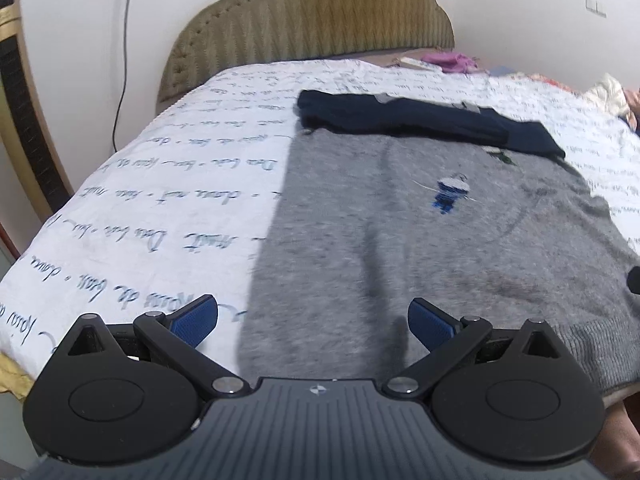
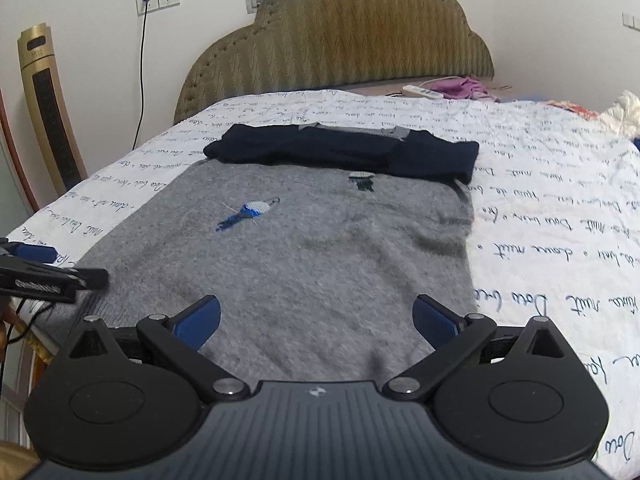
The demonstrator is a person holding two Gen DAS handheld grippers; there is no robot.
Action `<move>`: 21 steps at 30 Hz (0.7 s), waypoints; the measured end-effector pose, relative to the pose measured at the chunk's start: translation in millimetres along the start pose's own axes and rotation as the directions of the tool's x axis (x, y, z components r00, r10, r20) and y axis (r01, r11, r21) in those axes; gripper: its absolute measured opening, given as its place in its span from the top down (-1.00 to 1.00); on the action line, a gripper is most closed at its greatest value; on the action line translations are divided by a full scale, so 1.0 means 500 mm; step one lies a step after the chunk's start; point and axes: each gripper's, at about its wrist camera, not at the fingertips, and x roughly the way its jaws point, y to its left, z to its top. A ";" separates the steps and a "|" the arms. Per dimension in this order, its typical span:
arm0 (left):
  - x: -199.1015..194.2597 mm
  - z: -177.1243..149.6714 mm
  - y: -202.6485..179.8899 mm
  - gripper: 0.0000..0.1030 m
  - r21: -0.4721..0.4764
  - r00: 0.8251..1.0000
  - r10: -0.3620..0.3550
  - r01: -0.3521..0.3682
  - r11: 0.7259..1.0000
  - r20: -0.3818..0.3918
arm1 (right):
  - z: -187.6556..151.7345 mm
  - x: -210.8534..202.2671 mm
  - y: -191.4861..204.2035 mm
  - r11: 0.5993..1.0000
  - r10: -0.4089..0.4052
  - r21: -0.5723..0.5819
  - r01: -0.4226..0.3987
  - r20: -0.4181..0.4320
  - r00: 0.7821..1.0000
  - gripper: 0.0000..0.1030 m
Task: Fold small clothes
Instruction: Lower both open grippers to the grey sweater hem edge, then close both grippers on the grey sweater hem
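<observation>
1. Sweater first: your grey sweater [image 2: 300, 264] lies spread flat on the bed [image 2: 560, 220], its ribbed hem toward you and the rest running away toward the headboard [image 2: 340, 40].
2. That bed carries a white cover printed with lines of blue handwriting, which shows bare on both sides of the sweater; the padded olive headboard stands at its far end, beyond the sweater.
3. A folded navy garment [image 2: 344, 152] lies across the sweater's far edge, between the sweater and the headboard, with a strip of grey showing along its top.
4. Your left claw [image 1: 312, 324] hangs released over the sweater's near left side edge: one blue pad [image 1: 196, 320] is above the white cover just beside the sweater, the other above the grey knit. Nothing is between them.
5. Your right claw [image 2: 316, 322] is likewise spread wide and holds nothing; it hovers over the sweater's near hem, toward its right side edge.
6. On the sweater's front you have a small blue-and-white embroidered figure [image 2: 250, 212], and nearer the navy garment a smaller dark green motif [image 2: 362, 182].
7. Beyond the sweater, at the foot of the headboard, lie a crumpled purple cloth [image 2: 464, 86] and a white power strip [image 2: 422, 91].
</observation>
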 end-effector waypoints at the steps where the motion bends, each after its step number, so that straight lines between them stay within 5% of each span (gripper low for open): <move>1: -0.005 -0.002 0.012 -0.99 -0.014 1.000 -0.005 0.005 1.000 0.008 | -0.001 -0.003 -0.007 1.000 0.001 0.008 -0.001 -0.002 1.000 -1.00; 7: -0.030 -0.006 0.086 -0.99 -0.086 1.000 -0.010 0.012 0.996 0.022 | -0.011 -0.019 -0.045 1.000 -0.003 0.025 0.004 -0.016 1.000 -1.00; 14: 0.016 -0.019 0.129 -0.92 -0.126 0.976 -0.191 0.177 0.976 -0.102 | -0.043 -0.032 -0.136 0.986 -0.060 0.149 0.070 -0.075 0.995 -1.00; 18: 0.044 -0.032 0.135 -0.86 -0.174 0.960 -0.247 0.223 0.959 -0.132 | -0.071 -0.031 -0.183 0.959 0.020 0.284 0.017 -0.129 0.991 -0.99; 21: 0.044 -0.030 0.130 -0.81 -0.162 0.950 -0.289 0.268 0.950 -0.123 | -0.085 -0.027 -0.186 0.929 0.149 0.357 -0.095 -0.127 0.981 -0.99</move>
